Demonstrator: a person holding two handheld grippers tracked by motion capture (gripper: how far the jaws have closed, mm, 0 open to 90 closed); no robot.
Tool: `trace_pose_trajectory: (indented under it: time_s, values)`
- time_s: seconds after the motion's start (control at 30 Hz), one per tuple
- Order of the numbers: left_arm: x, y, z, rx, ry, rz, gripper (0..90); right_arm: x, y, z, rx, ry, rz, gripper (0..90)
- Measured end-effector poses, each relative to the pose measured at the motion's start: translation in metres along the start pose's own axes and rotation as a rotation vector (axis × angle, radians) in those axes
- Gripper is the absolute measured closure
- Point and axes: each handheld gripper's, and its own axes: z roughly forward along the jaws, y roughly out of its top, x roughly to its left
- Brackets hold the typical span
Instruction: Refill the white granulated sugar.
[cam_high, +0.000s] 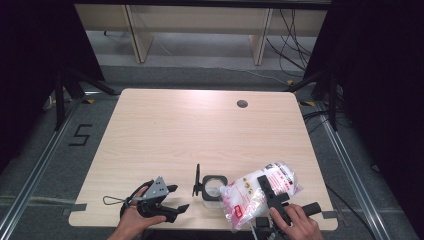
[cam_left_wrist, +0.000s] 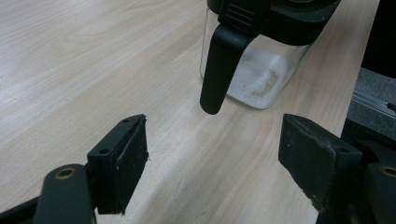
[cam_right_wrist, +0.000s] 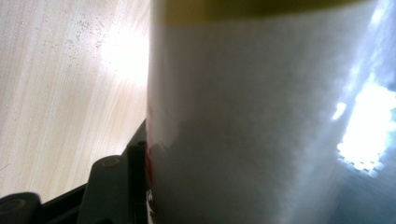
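The right tool (cam_high: 272, 195) is clamped on a plastic bag (cam_high: 260, 192) of white grains, printed in red. In the high view its black jaws bracket the bag's middle, and the bag lies tilted, its lower end hanging past the near edge of the counter (cam_high: 200, 130) and its upper end pointing away and to the right. In the right gripper view the bag (cam_right_wrist: 261, 126) sits pressed against the left jaw, with a yellow band at its far end; the other jaw is hidden behind the plastic. A hand (cam_high: 295, 225) grips this tool from below.

The left tool (cam_high: 170, 200) stands wide with nothing between its jaws. It rests low near the counter's front edge, held by the other hand (cam_high: 132, 220), with a grey three-cornered plate on top and a cable looping off to its left.

Ahead of the left tool, just beyond its jaw tips, stands a clear square jar (cam_left_wrist: 259, 70) with a black collar and a black lid (cam_high: 198, 181) flipped up on its hinge; a thin layer of white grains lies in its bottom. In the high view the jar (cam_high: 214, 186) is between the two tools, just beside the bag's left end.
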Motion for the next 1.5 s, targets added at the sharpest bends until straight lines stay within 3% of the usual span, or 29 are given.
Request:
trace_pose_trajectory:
  time_s: [0.07, 0.1, 0.13, 0.17, 0.3, 0.43, 0.47, 0.53, 0.57, 0.6, 0.63, 0.67, 0.77, 0.83, 0.9, 0.93, 0.97, 1.0, 1.07, 1.1, 1.13, 1.17, 1.2, 1.23, 1.3, 1.33, 1.43, 1.47, 1.5]
  values:
    - [0.0019, 0.0002, -0.001, 0.008, 0.005, 0.026, 23.3, 0.0001, 0.0003, -0.0004, 0.001, 0.005, 0.001, 42.5]
    - [0.0018, 0.0002, -0.0007, 0.004, 0.007, 0.026, 23.3, -0.0012, -0.0001, -0.0006, 0.001, 0.005, -0.013, 42.6]
    - [0.0018, 0.0007, -0.0005, 0.007, 0.009, 0.023, 23.3, 0.0003, 0.0004, -0.0009, -0.002, 0.006, 0.012, 42.6]
    - [0.0009, 0.0009, -0.0003, 0.005, 0.004, 0.008, 23.3, -0.0014, -0.0001, -0.0008, -0.005, 0.0, -0.019, 42.6]
    - [0.0016, 0.0007, 0.0003, 0.006, 0.004, 0.028, 23.3, 0.0006, 0.0005, -0.001, -0.002, 0.001, -0.005, 42.6]
    - [0.0001, -0.0002, 0.0003, -0.009, 0.006, 0.007, 23.3, 0.0006, 0.0004, -0.001, -0.001, 0.002, -0.005, 42.6]
    - [0.0024, 0.0005, -0.0011, 0.009, 0.006, 0.036, 23.3, 0.0004, 0.0005, -0.0009, -0.002, 0.0, -0.008, 42.6]
    - [0.003, 0.0006, -0.0012, 0.007, 0.002, 0.045, 23.3, 0.0, 0.0008, -0.0009, -0.001, -0.002, -0.009, 42.6]
    - [0.0032, 0.0005, -0.0011, 0.007, 0.0, 0.044, 23.3, 0.0022, 0.0002, 0.0009, -0.025, -0.043, 0.001, 42.6]
    - [0.0031, 0.0005, -0.0012, 0.008, 0.001, 0.045, 23.3, 0.0022, 0.0002, 0.0009, -0.025, -0.044, 0.0, 42.6]
    - [0.0031, 0.0005, -0.0013, 0.008, 0.002, 0.045, 23.3, 0.0025, 0.0001, 0.0009, -0.023, -0.043, 0.001, 42.6]
    - [0.0011, -0.0001, -0.0012, 0.008, 0.012, 0.012, 23.3, 0.0026, -0.0002, 0.0006, -0.013, -0.043, -0.006, 42.6]
    - [0.0015, -0.0001, -0.0011, 0.01, 0.01, 0.019, 23.3, -0.0005, 0.0004, -0.0009, 0.016, 0.013, -0.062, 42.6]
    - [0.0016, -0.0001, -0.0011, 0.01, 0.009, 0.02, 23.3, -0.0023, 0.0, -0.0001, 0.0, -0.012, -0.067, 42.6]
    - [0.0013, -0.0001, -0.0013, 0.011, 0.011, 0.013, 23.2, -0.0022, -0.0001, 0.0, 0.004, -0.004, -0.07, 42.6]
    - [0.0015, -0.0002, -0.0013, 0.01, 0.006, 0.012, 23.3, -0.0003, -0.0012, 0.0012, -0.015, -0.044, -0.068, 42.6]
    - [0.0017, -0.0003, -0.001, 0.007, 0.003, 0.012, 23.3, -0.002, -0.0007, 0.0002, 0.003, 0.002, -0.068, 42.6]
    - [0.0016, -0.0003, -0.0013, 0.007, 0.004, 0.011, 23.3, -0.0004, -0.0011, 0.0009, -0.014, -0.037, -0.064, 42.6]
    - [0.0014, -0.0001, -0.0014, 0.008, 0.004, 0.013, 23.3, -0.0021, 0.0001, 0.0, 0.004, 0.002, -0.069, 42.6]
    - [0.0012, 0.0001, -0.0011, 0.003, -0.001, 0.014, 23.3, 0.0, 0.0005, -0.001, 0.009, -0.007, -0.027, 42.6]
    - [0.0012, 0.0, -0.001, 0.003, -0.001, 0.015, 23.3, -0.0002, 0.0004, -0.0009, 0.013, 0.005, -0.054, 42.6]
    - [0.0012, 0.0002, -0.0011, 0.007, 0.003, 0.016, 23.3, -0.0001, 0.001, -0.0014, 0.017, 0.007, -0.047, 42.7]
    - [0.0017, 0.0002, -0.001, 0.008, 0.008, 0.024, 23.2, 0.0019, 0.0003, -0.0002, -0.007, -0.039, -0.038, 42.6]
    - [0.0015, 0.0003, -0.0003, 0.003, 0.001, 0.019, 23.3, 0.0029, 0.001, -0.0003, -0.006, -0.029, -0.013, 42.6]
    - [0.0017, 0.0003, 0.0, 0.007, 0.002, 0.021, 23.3, -0.0007, 0.0006, -0.0023, 0.02, -0.001, -0.059, 42.7]
    - [0.0018, 0.0004, 0.0, 0.007, 0.004, 0.025, 23.3, 0.001, -0.0004, -0.0007, -0.009, -0.042, -0.042, 42.7]
    - [0.0013, 0.0001, 0.0, 0.007, 0.003, 0.014, 23.3, -0.0016, -0.0008, -0.0015, 0.008, -0.006, -0.058, 42.7]
    - [0.0015, 0.0001, -0.0002, 0.007, 0.003, 0.013, 23.3, 0.0001, -0.0016, 0.0007, -0.017, -0.058, -0.045, 42.8]
    - [0.0022, 0.0003, -0.0008, 0.01, 0.008, 0.027, 23.3, 0.0002, -0.0017, 0.0007, -0.016, -0.054, -0.04, 42.7]
